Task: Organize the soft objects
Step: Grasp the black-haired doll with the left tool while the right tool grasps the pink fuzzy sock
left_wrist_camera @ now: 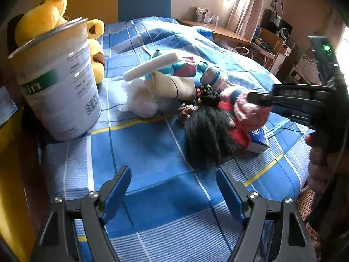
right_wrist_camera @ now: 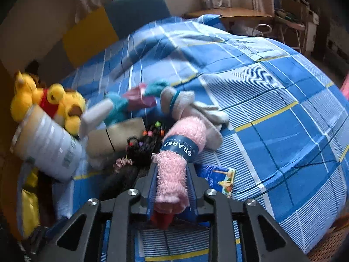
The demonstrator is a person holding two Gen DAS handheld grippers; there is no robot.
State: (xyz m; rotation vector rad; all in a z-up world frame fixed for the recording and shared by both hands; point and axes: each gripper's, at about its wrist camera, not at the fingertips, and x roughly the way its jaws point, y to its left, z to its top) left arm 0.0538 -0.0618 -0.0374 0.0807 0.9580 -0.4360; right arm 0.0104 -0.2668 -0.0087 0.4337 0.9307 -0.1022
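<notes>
Pink fluffy towel [right_wrist_camera: 174, 170], rolled up and wrapped with a blue paper band, lies at the near end of a heap of soft things on a bed [right_wrist_camera: 283, 120]. The right gripper [right_wrist_camera: 172, 187] has its jaws clenched on the near end of the roll, the pile bulging between them. It looks light, squashy and not slippery, so it should lift easily; the far end will likely droop, and the paper band could slide off or tear if pulled. A hold near the band, at the roll's middle, would carry it more evenly.

Touching it are a grey sock bundle [right_wrist_camera: 185, 104] beyond, a black hairpiece [left_wrist_camera: 207, 139] with coloured beads to its left, and something red [left_wrist_camera: 240, 135] underneath. A small blue packet [right_wrist_camera: 220, 179] lies just beside it on the right. Lifting may drag these neighbours along.

Further left sit a beige cloth roll [left_wrist_camera: 174, 86], white stuffing [left_wrist_camera: 139, 100], a white foam strip [left_wrist_camera: 150, 65] and a teal and red soft toy [left_wrist_camera: 185, 67]. A tall white tin [left_wrist_camera: 59, 83], open at the top, stands near the bed's left edge, with a yellow plush bear [left_wrist_camera: 50, 13] behind it.

The left gripper [left_wrist_camera: 174, 187] hangs over bare bedcover in front of the hairpiece, jaws released, holding nothing.

Open bedcover stretches right and far; the left edge by the tin is crowded.
</notes>
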